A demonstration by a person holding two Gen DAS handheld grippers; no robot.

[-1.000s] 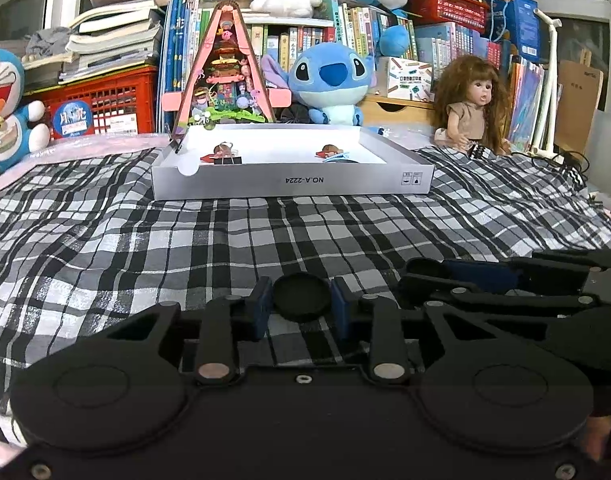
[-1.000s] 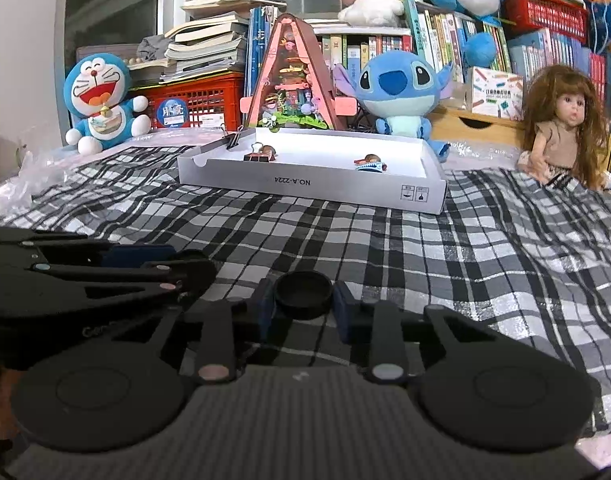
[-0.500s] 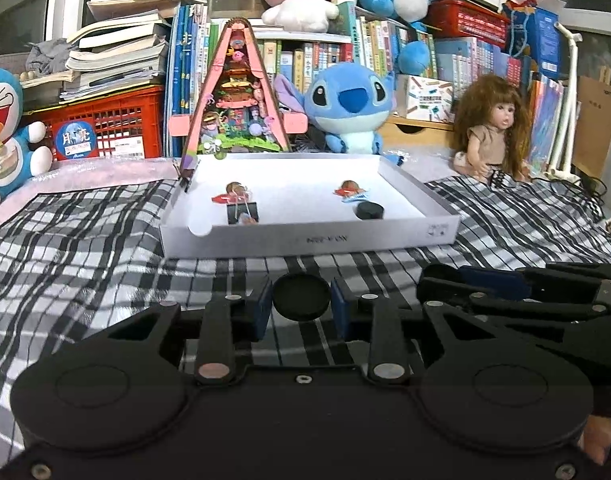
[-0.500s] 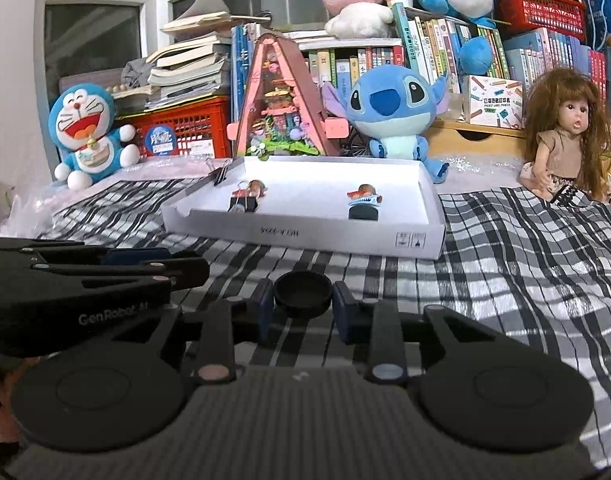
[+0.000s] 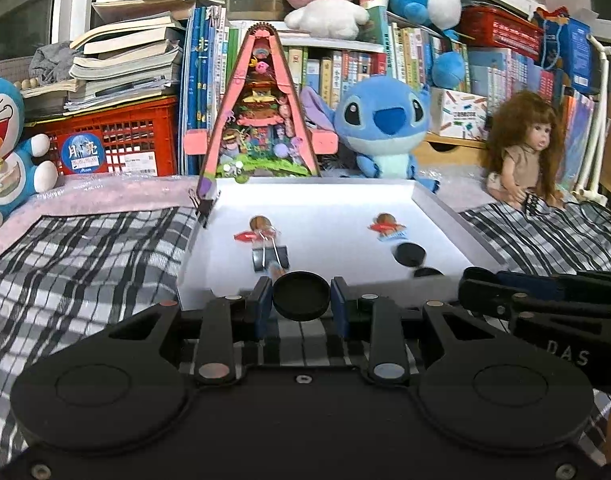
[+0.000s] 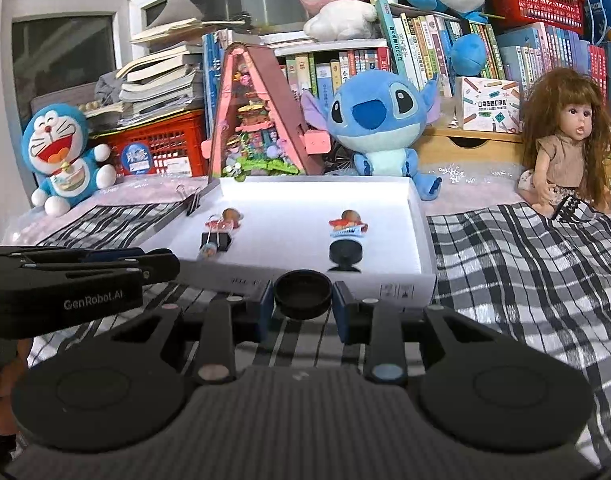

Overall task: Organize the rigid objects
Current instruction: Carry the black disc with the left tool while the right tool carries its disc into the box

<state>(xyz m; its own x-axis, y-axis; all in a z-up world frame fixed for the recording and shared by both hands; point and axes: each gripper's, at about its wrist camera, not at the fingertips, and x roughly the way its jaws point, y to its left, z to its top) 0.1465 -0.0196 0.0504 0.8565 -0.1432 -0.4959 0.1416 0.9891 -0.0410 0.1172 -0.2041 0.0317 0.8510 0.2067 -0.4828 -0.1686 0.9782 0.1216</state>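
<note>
My left gripper (image 5: 301, 300) is shut on a black round cap (image 5: 301, 294), held just before the near wall of a white box (image 5: 437, 208). My right gripper (image 6: 303, 298) is shut on a second black cap (image 6: 303, 292), also at the box's near wall (image 6: 385, 290). Inside the box lie two small figures on binder clips (image 5: 265, 240) (image 5: 387, 228) and two black caps (image 5: 411, 254) (image 5: 427, 273). The two grippers hang side by side: the right one (image 5: 471, 286) shows at the edge of the left wrist view, the left one (image 6: 171, 264) in the right wrist view.
The box rests on a black-and-white plaid cloth (image 5: 85, 256). Behind it stand a pink triangular diorama (image 5: 261, 120), a blue plush (image 5: 385, 128), a doll (image 5: 525, 152) at the right, a Doraemon plush (image 6: 61, 156) and a red crate (image 5: 117, 140) at the left, then bookshelves.
Both grippers have risen and moved toward the white box, each keeping its black cap. The box looms larger and its floor with the caps now shows.
</note>
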